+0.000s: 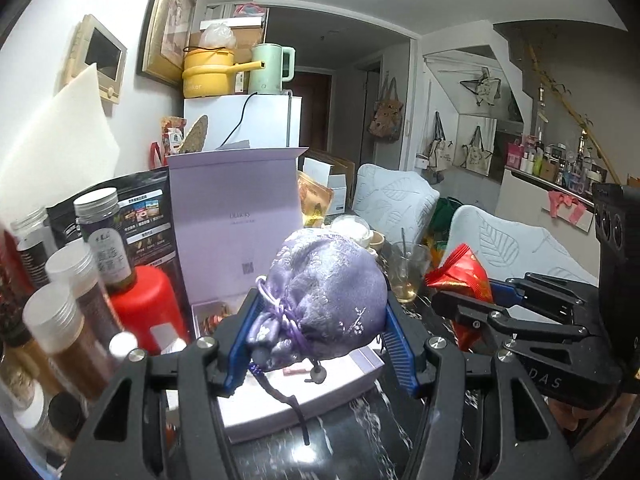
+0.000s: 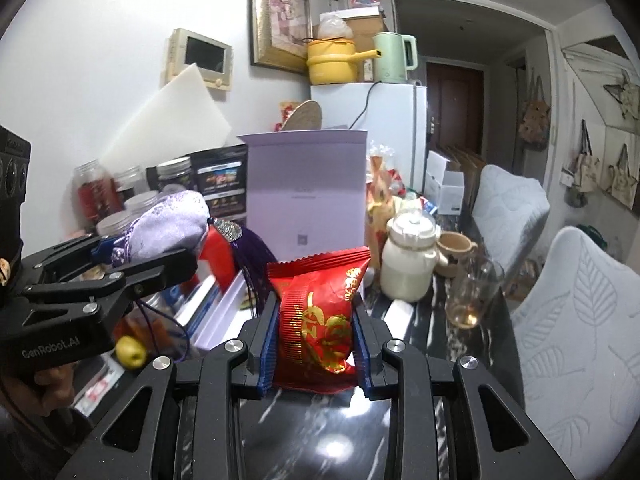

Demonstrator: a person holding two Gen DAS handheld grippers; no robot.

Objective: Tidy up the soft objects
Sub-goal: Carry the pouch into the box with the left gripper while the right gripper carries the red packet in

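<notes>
A lavender satin drawstring pouch (image 1: 324,292) sits squeezed between the blue pads of my left gripper (image 1: 320,320), held above the table, its cords dangling below. In the right wrist view the same pouch (image 2: 168,228) shows at the left in that gripper. My right gripper (image 2: 316,332) is shut on a red foil packet with gold writing (image 2: 320,312), also lifted; the packet (image 1: 464,280) appears at the right of the left wrist view. Behind both stands an open lilac gift box (image 1: 236,216) with its lid upright (image 2: 308,188).
Several jars and a red bottle (image 1: 144,308) crowd the left. A white teapot (image 2: 412,256), a mug (image 2: 452,248) and a glass with liquid (image 2: 472,296) stand on the dark marble table (image 2: 320,432). Two padded chairs (image 2: 576,320) line the right side.
</notes>
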